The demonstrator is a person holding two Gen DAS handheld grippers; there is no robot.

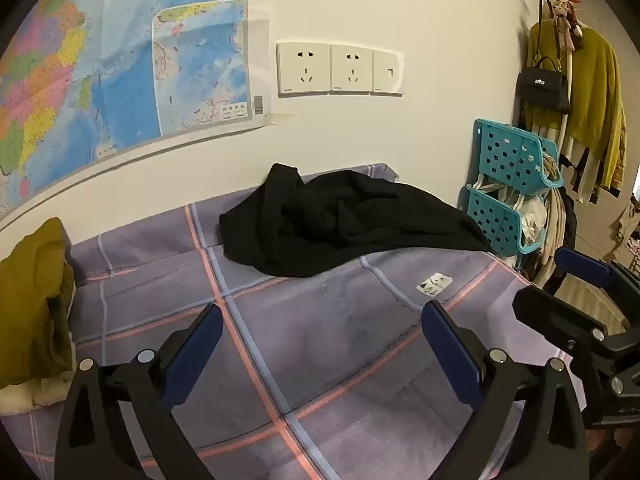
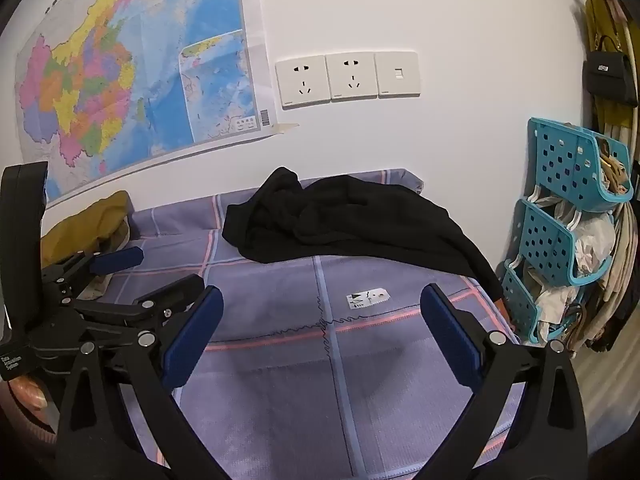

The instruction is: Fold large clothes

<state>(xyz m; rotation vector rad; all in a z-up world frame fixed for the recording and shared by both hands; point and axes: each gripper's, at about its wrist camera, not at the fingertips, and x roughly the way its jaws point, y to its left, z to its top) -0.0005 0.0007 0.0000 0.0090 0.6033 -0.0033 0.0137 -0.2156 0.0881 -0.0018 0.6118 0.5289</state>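
1. The left gripper [image 1: 322, 344] was held wide apart and empty; the black garment [image 1: 340, 220] was seen crumpled ahead, against the wall.
2. Its long axis was laid across, trailing to the bed's right edge.
3. The right gripper [image 2: 322, 328], also spread and empty, was judged nearer that trailing end [image 2: 476, 256], shown only there.

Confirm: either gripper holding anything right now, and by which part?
Nothing held. Left gripper and right gripper both have jaws wide open over the bedsheet; black garment lies untouched.
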